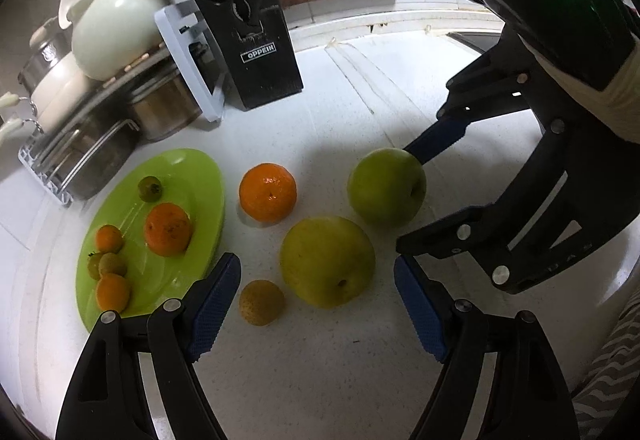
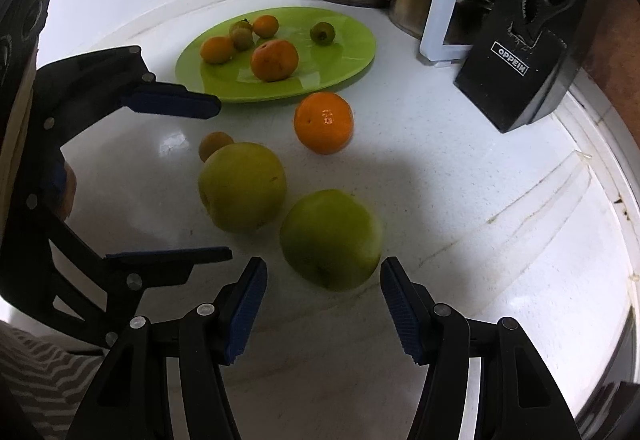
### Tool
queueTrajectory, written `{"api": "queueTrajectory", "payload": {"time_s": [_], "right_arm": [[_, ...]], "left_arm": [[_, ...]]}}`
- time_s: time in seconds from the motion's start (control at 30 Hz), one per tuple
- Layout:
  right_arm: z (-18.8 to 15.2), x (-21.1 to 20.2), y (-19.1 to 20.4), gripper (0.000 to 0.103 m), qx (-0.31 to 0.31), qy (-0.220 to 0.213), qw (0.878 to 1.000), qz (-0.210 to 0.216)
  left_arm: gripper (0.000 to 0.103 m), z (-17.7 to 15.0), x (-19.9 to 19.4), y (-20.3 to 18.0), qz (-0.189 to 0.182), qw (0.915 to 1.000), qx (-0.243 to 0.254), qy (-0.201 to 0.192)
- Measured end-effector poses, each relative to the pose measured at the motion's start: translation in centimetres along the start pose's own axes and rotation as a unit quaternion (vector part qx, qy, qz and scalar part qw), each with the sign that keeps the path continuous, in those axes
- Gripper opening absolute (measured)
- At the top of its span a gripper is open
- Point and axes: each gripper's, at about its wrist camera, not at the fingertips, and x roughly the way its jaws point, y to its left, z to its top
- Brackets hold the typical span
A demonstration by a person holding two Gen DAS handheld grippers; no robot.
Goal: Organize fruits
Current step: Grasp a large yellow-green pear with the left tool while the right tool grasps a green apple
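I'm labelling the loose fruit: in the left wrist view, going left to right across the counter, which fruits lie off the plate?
Small yellowish fruit → orange → yellow-green apple → green apple.

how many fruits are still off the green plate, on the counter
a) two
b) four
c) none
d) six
b: on the white counter beside the green plate lie an orange, a green apple, a yellow-green apple and one small fruit.
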Motion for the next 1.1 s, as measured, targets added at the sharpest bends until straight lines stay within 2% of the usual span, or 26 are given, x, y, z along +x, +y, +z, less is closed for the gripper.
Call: {"api": "queueTrajectory", "payload": {"time_s": [0.07,0.37,0.5,0.67,1.1], "right_arm": [[0.1,0.2,-0.1,0.060,-0.001,0.000,1.000,0.001],[0.7,0.8,-0.4,0.060,0.003,-0.001,1.000,0.014],[0.6,1.0,-0.7,0.059,0.012,0.000,1.000,0.020],[0.6,1.1,-0.9,0.050,0.015,-0.002,0.999,0.029],[-0.2,0.3,-0.9,0.050,0.039,-0.013,0.999,0.029]], "left_arm": [[0.079,0.0,0.3,0.1,-0.004,1.0000,-0.005,0.000],[0.064,0.1,1.0,0.7,-0.008,0.9994,-0.034,-0.003],[0.052,0.2,1.0,0.6,-0.019,0.9988,-0.044,-0.005],[0.051,0.2,1.0,0.4,-0.015,0.9986,-0.050,-0.005],[0.050,0.1,-0.2,0.0,-0.006,0.9971,-0.076,-0.003]]}}
